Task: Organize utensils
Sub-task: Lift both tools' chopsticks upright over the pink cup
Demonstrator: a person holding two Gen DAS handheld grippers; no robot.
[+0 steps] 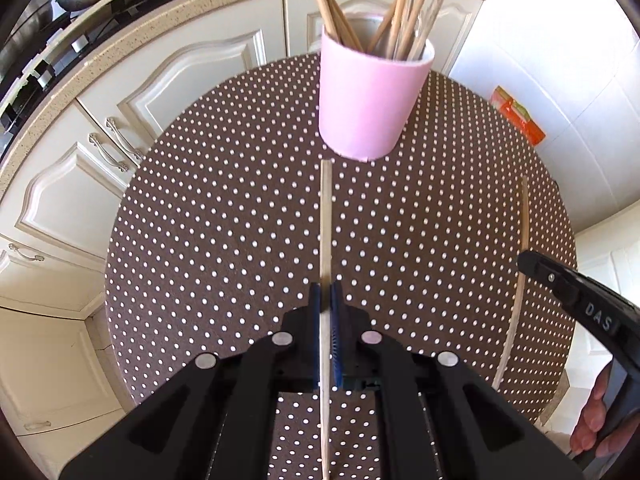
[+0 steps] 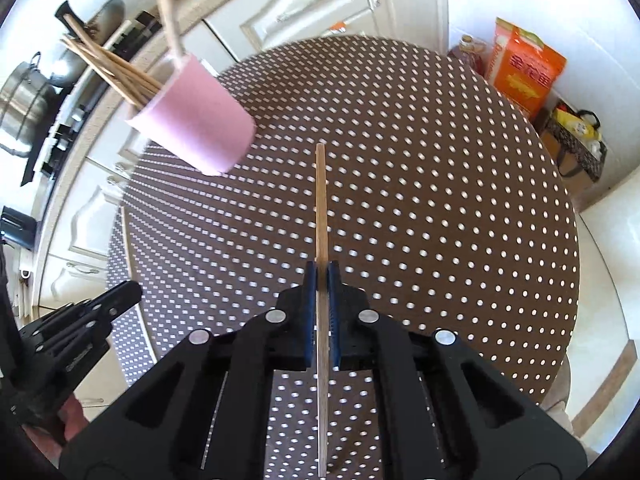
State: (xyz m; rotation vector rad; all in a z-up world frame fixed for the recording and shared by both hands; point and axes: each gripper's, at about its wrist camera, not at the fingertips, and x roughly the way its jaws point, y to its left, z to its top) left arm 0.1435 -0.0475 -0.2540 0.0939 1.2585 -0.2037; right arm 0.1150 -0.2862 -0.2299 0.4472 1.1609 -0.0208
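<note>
My left tongs are clamped on a pale, flat-sided wooden chopstick, its straight length running forward between the ribbed blue pads toward the base of the pink cup. The cup is a smooth, matte, tapering cylinder standing upright on the round tabletop, whose brown cloth is dotted with small white spots. A loose sheaf of thin wooden chopsticks fans out of its mouth.

My right tongs are likewise pressed together on a second chopstick, slightly darker and honey-toned, slim and square-edged, pointing ahead over the dotted cloth with its tip near the cup's lower edge, to the right of it. From the left wrist view that same stick appears as a thin curved line at the right, beside the black plastic body of the right tongs.
</note>
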